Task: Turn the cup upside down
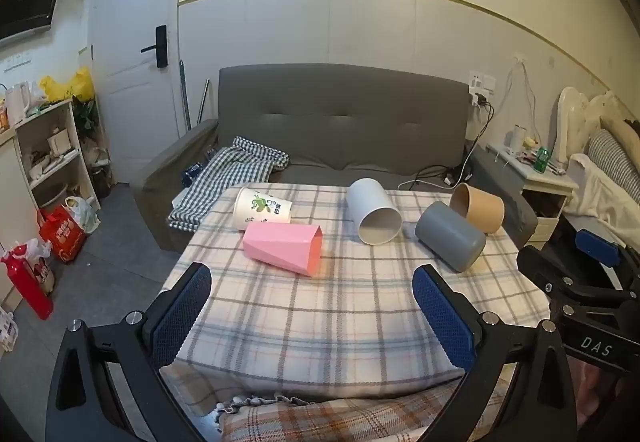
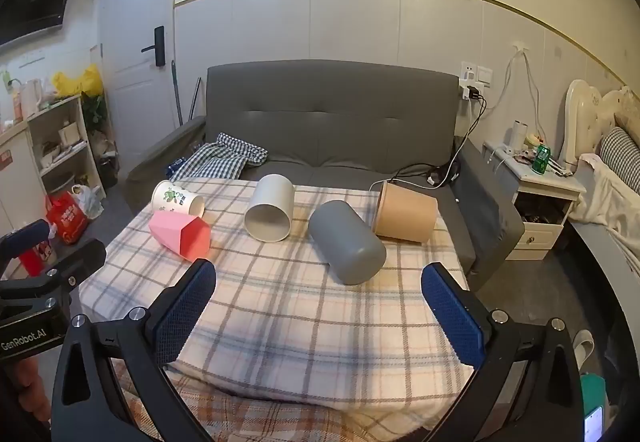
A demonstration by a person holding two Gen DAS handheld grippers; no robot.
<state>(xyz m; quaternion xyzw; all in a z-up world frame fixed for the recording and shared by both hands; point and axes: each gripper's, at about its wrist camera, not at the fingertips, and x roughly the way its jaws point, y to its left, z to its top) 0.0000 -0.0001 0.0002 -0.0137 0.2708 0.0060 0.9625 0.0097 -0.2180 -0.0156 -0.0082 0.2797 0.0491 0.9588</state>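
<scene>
Five cups lie on their sides across the checked cloth of the tabletop [image 1: 320,322]: a printed paper cup [image 1: 262,207] touching a faceted pink cup [image 1: 284,248], a white cylinder [image 1: 374,215], a smooth grey cup [image 1: 450,236] against a brown paper cup [image 1: 478,207]. Both left tongs [image 1: 312,314] and right tongs [image 2: 318,316] hover spread and empty near the tabletop's front edge. A grey sofa [image 1: 344,121] stands behind.

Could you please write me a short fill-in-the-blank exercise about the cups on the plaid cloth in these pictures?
1. All ____ cups lie on their sides on the plaid cloth.
2. The pink cup lies just in front of the ____ paper cup.
3. The grey cup lies between the white cup and the ____ cup.
4. Both the left gripper and the right gripper are ____.

Missing words: five; printed; brown; open
</scene>
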